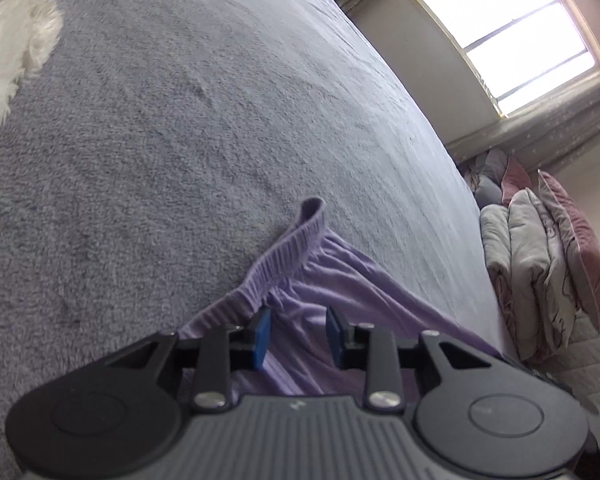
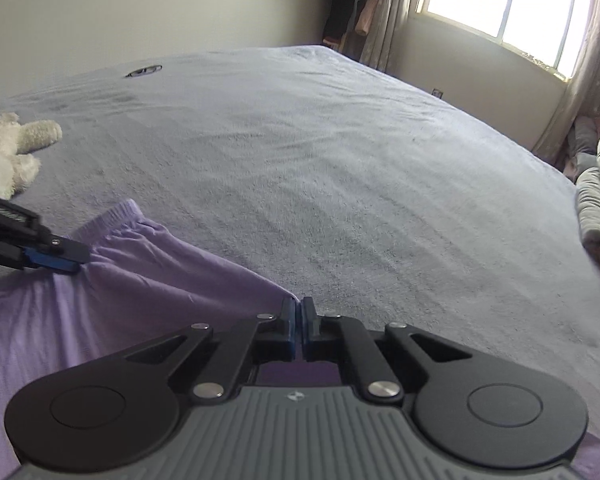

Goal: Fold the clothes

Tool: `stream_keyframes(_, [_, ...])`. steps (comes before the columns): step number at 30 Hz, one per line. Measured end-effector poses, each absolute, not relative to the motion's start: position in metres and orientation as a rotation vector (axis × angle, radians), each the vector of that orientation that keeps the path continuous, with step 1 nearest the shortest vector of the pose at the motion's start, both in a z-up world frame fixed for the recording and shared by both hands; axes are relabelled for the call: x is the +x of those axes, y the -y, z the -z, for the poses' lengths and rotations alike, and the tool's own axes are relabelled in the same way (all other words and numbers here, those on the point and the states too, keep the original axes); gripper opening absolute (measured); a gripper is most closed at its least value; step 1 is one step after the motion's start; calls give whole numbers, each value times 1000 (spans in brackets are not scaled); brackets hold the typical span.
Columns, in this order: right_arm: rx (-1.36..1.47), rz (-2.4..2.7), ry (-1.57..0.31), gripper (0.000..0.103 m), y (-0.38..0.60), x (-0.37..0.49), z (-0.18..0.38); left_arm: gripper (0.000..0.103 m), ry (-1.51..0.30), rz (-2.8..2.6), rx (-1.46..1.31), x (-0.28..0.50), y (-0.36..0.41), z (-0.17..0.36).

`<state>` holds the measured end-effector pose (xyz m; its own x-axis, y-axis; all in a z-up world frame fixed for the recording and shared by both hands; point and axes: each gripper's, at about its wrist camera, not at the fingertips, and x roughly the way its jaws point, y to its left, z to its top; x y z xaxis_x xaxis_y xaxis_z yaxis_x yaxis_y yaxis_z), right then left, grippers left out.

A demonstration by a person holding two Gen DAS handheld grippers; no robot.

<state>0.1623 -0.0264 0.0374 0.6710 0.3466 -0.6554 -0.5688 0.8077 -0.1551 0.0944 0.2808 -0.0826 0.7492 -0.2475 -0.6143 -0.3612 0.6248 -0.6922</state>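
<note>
A lilac garment [image 1: 324, 280] with a ribbed elastic waistband [image 1: 284, 256] lies on a grey-blue fleece bed cover [image 1: 180, 120]. My left gripper [image 1: 299, 326] hovers over it just behind the waistband, open, with cloth showing between its blue pads [image 1: 263, 330]. In the right wrist view the same garment [image 2: 112, 292] spreads to the left. My right gripper [image 2: 299, 312] is shut on the garment's right edge, pads pressed together. The left gripper's fingers [image 2: 56, 258] reach in from the left over the waistband [image 2: 112, 216].
A white plush toy [image 2: 8, 152] lies at the bed's left side, its fur [image 1: 8, 48] also in the left wrist view. Folded bedding and pink pillows [image 1: 540, 272] are stacked off the bed's right edge. A bright window [image 2: 508, 4] and curtains stand beyond the bed.
</note>
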Motion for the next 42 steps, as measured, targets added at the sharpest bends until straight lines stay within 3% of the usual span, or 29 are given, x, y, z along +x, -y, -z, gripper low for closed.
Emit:
stream_keyframes(11, [-340, -541, -696, 3, 33, 60, -36, 28, -737, -44, -1016, 78, -295, 90])
stream_keyframes(21, [-319, -596, -874, 4, 16, 25, 28, 28, -758, 13, -988, 63, -296, 93])
stream_keyframes(25, [-254, -628, -865, 14, 20, 31, 18, 31, -771, 26, -987, 60, -299, 93])
stream_keyframes(27, [-173, -643, -838, 30, 25, 37, 9, 32, -773, 24, -973, 62, -298, 90])
stream_keyframes(28, [-140, -642, -826, 32, 26, 40, 6, 32, -774, 23, -966, 62, -298, 89])
stream_keyframes(39, [24, -617, -809, 33, -5, 91, 25, 38, -787, 9, -913, 68, -297, 77])
stream_keyframes(42, [9, -635, -801, 40, -25, 115, 25, 38, -794, -1, -927, 69, -302, 80])
